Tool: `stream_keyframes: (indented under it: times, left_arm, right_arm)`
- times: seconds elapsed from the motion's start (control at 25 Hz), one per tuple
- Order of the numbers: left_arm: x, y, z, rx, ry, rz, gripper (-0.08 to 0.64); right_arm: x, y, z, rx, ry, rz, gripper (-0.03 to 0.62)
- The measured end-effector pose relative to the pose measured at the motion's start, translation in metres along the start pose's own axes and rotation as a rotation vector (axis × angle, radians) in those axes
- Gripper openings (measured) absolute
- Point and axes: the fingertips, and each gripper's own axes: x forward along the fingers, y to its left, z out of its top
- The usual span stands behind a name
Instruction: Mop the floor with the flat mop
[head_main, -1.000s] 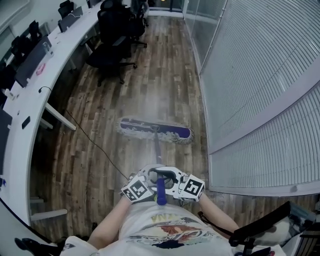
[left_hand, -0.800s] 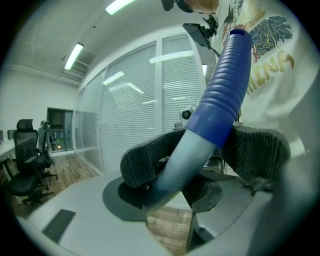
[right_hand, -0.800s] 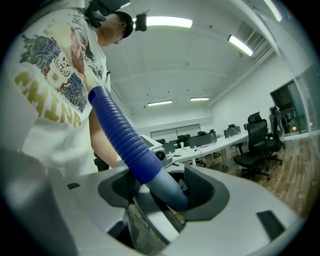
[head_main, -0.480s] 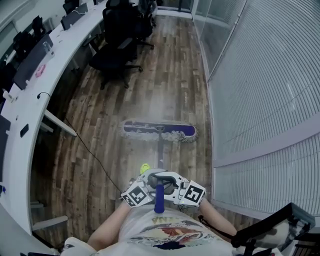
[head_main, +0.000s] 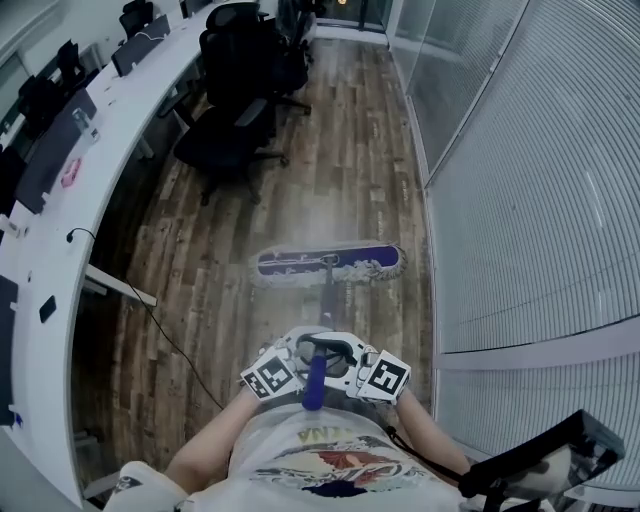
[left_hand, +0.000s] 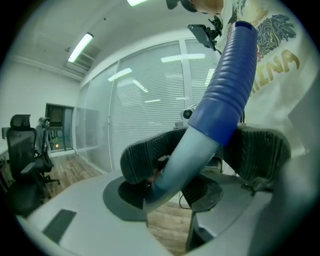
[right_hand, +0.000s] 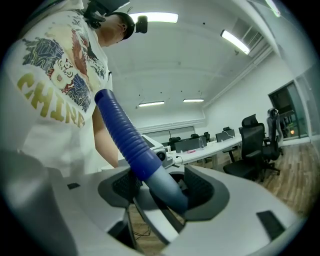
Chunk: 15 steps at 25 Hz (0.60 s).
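left gripper (head_main: 292, 362) and right gripper (head_main: 350, 365) both clamp the flat mop (head_main: 330, 264) by its ribbed blue grip (head_main: 314, 388); the pole looks stiff, light and best held there.

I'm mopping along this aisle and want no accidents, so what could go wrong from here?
The right end of the mop sits close to the glass wall and could knock its base. A cable lies loose on the floor to the left; a wide sweep might snag it. Ahead, a chair juts into the aisle and may block the stroke.
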Motion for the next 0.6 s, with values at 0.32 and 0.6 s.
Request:
stream_keyframes:
  times: [0.32,0.6]
  left_arm:
    - [0.04,0.129,0.003,0.021,0.018,-0.015,0.169]
    - [0.107,0.261,0.022,0.011,0.05,0.007,0.169]
  right_arm:
    - [0.011,-0.134,0.012,-0.015,-0.024,-0.005,0.262]
    - [-0.008,-0.28,0.032,0.024,-0.015,0.025,0.262]
